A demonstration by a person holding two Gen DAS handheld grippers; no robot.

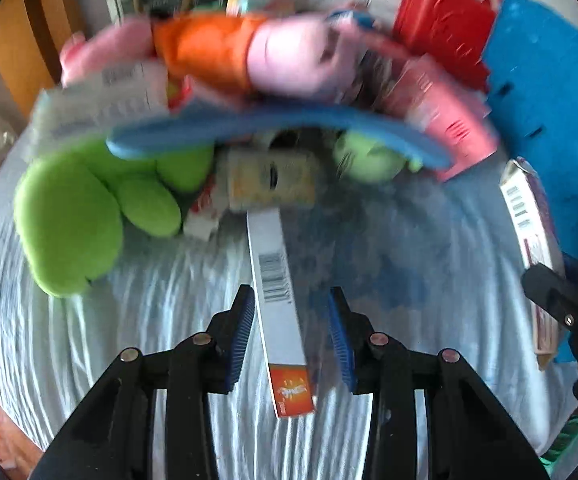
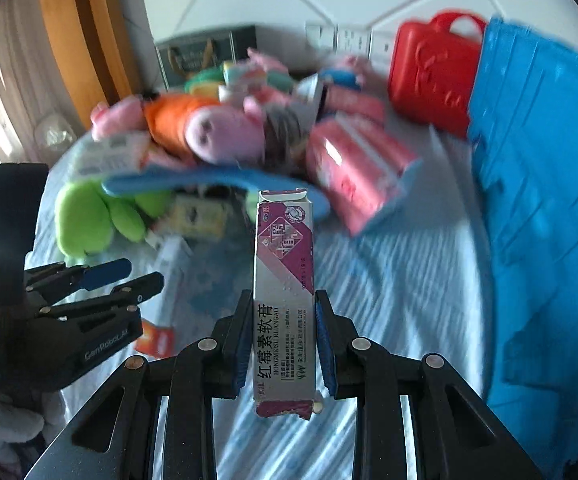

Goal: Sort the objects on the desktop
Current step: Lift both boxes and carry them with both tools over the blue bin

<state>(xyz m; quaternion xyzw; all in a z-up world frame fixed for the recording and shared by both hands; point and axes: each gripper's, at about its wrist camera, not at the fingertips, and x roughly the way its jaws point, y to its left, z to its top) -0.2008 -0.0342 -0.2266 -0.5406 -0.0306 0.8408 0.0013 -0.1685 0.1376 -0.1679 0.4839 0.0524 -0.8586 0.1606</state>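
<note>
My left gripper (image 1: 291, 292) points down at the striped cloth, jaws open. A long white box (image 1: 275, 280) with a barcode and an orange end lies between its blue pads. The left pad is at the box's edge and the right pad stands apart from it. In the right wrist view the left gripper (image 2: 141, 273) hovers over that box (image 2: 171, 264). My right gripper (image 2: 284, 294) is shut on a purple and grey ointment box (image 2: 285, 264), which stands upright between the pads. That ointment box (image 1: 529, 220) also shows at the right edge of the left wrist view.
A blurred pile lies behind: a green plush (image 1: 69, 216), a pink and orange plush (image 1: 229, 52), a blue flat piece (image 1: 281, 128) and a pink pack (image 1: 449, 128). A red case (image 2: 433, 72) and a blue crate (image 2: 537, 200) stand at the right.
</note>
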